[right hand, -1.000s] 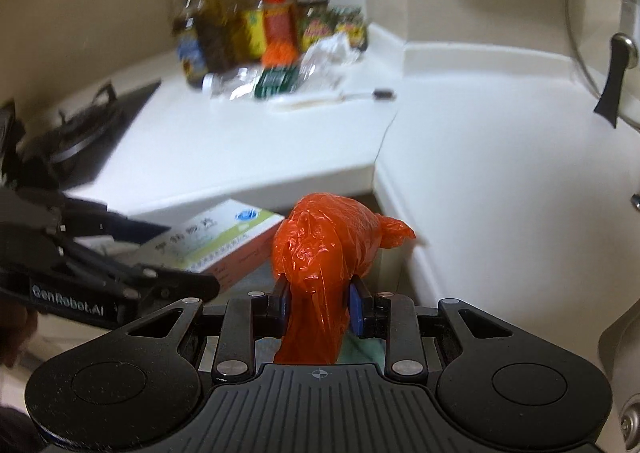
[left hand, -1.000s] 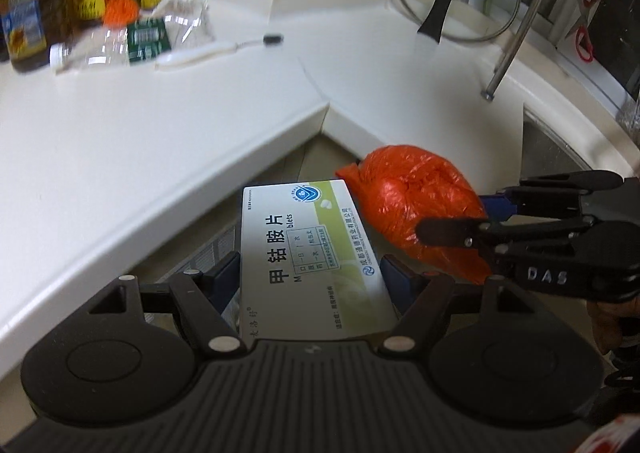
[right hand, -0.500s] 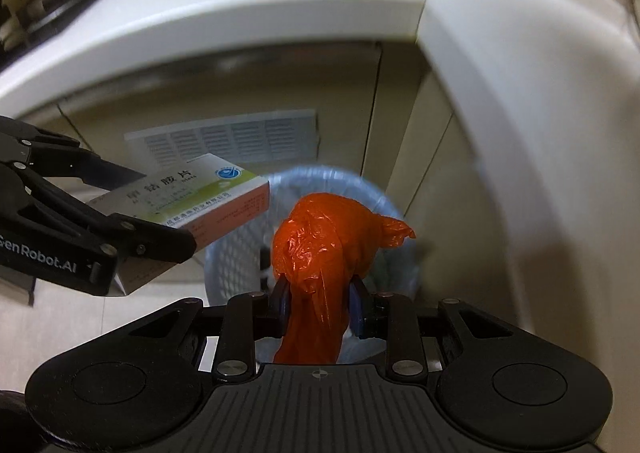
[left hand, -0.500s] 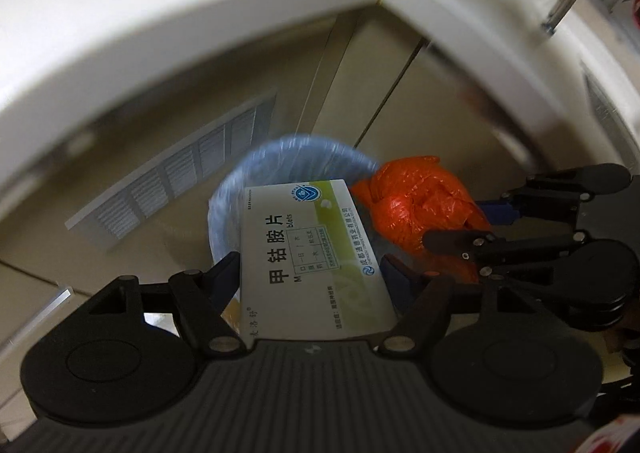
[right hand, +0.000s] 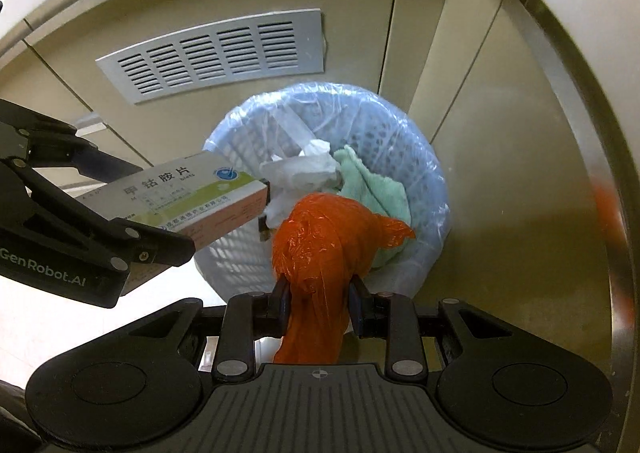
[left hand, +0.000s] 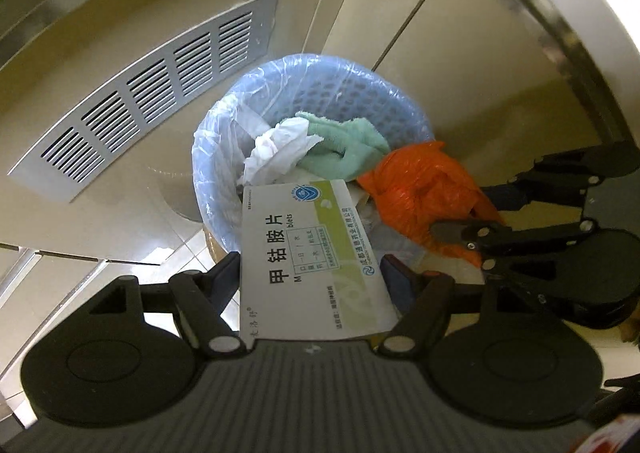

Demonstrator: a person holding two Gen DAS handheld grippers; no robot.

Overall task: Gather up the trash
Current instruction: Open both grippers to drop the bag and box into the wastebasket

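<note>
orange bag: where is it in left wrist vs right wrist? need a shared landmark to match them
Left wrist: orange bag right of centre, beside the medicine box, over the bin's right edge.
Right wrist: orange bag bottom centre, pinched in the right hand-held gripper, in front of the bin.
Shared landmark: blue lined bin below the grey vent grille.

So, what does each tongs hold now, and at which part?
The left tongs grip the medicine box across its width, near its lower end. The right tongs pinch the orange plastic bag at its narrow gathered part.
</note>
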